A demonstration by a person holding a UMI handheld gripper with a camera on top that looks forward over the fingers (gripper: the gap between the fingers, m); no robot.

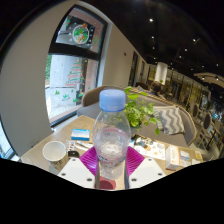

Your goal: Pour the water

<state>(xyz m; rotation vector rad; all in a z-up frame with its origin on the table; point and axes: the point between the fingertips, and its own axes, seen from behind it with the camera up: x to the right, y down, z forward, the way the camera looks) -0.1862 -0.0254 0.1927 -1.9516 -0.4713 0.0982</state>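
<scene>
Clear plastic water bottle (pixel 112 138), pale blue cap, upright, clamped between the fingers (pixel 112 166); magenta pads (pixel 91 159) pressed to its lower sides. No label wording legible on it. White cup (pixel 54 151) on the round bench (pixel 40 158), left of the bottle, apart from it. Leafy plant (pixel 143 110) behind. Printed cards (pixel 168 152) right, text too small to read. Window poster (pixel 79 30) beyond, possibly an advertisement, unreadable.

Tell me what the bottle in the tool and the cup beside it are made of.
Clear bottle with pale blue cap: apparently thin transparent plastic; the table shows through it. Small white cup: likely glazed ceramic, opaque and smooth, though plastic is possible.
</scene>
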